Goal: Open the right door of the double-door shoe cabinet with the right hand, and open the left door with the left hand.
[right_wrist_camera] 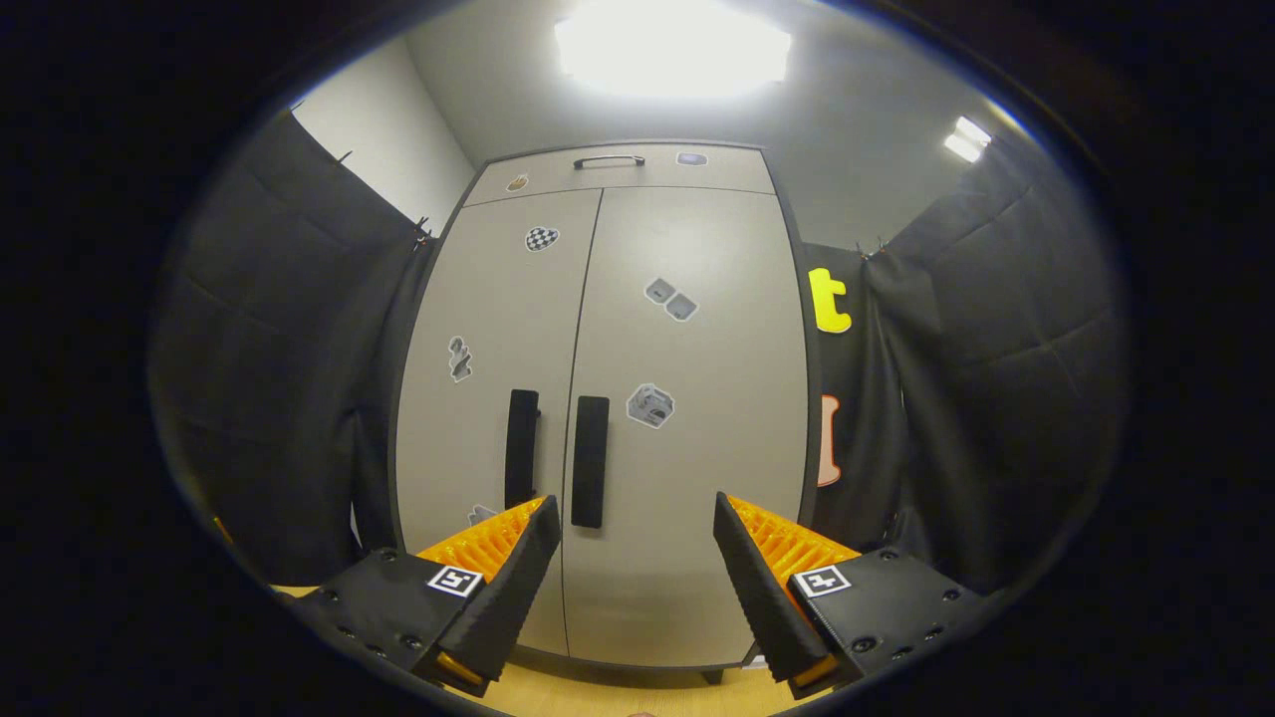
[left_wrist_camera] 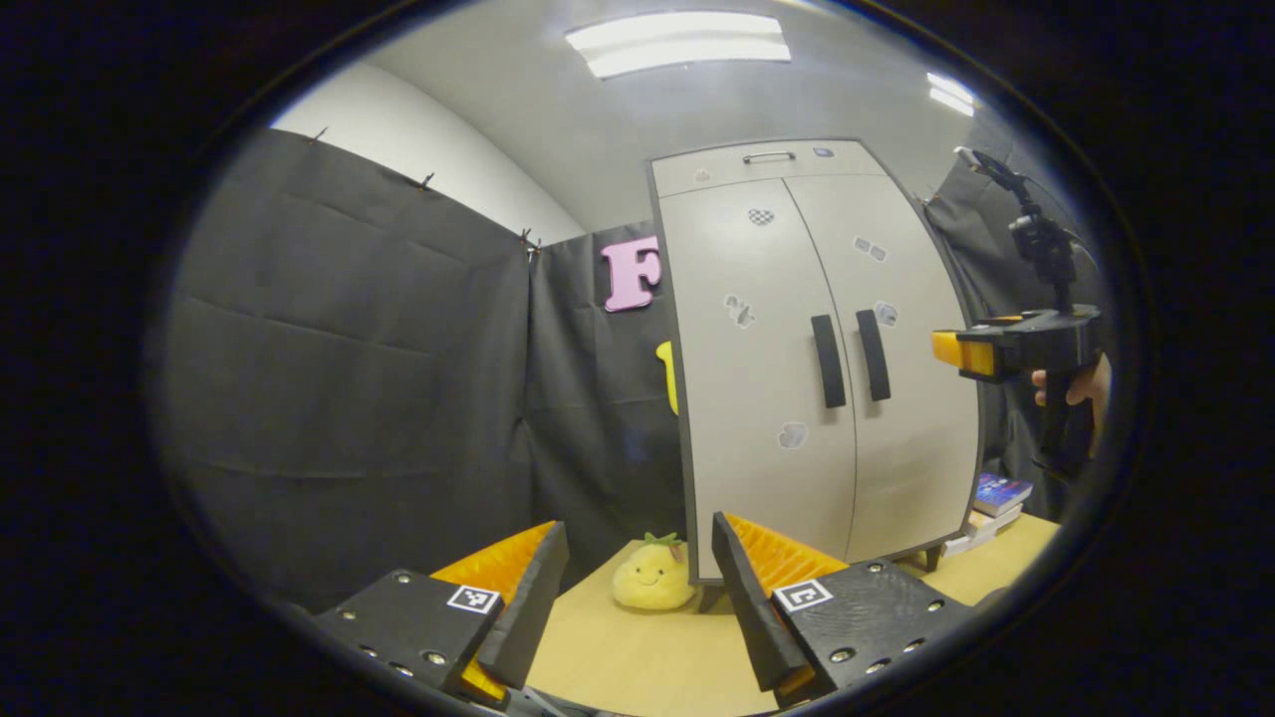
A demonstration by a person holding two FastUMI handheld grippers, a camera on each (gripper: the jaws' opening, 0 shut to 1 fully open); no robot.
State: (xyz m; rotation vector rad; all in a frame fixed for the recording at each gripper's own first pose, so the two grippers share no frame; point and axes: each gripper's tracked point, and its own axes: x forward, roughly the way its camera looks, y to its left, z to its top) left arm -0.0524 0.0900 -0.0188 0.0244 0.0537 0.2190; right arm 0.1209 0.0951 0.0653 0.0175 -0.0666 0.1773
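Cabinet (right_wrist_camera: 687,349) doors look like smooth matt laminate, slight sheen up top. Handles (right_wrist_camera: 590,460) seem matt plastic. Table (left_wrist_camera: 637,657) is a pale wood-look top, pretty smooth. Plush (left_wrist_camera: 652,578) looks soft and fuzzy. Books (left_wrist_camera: 999,495) have glossy covers.

On my left gripper (left_wrist_camera: 637,568) each finger sits on a dark, matte block studded with small silver screws, and each block carries a square white tag with a black pattern. My right gripper (right_wrist_camera: 633,543) is built the same way, with ribbed inner finger faces, screws along the block edges and one patterned tag per side. In the left gripper view I also see the right unit's dark handle, held by a hand (left_wrist_camera: 1071,383), with a black jointed mast rising above it.
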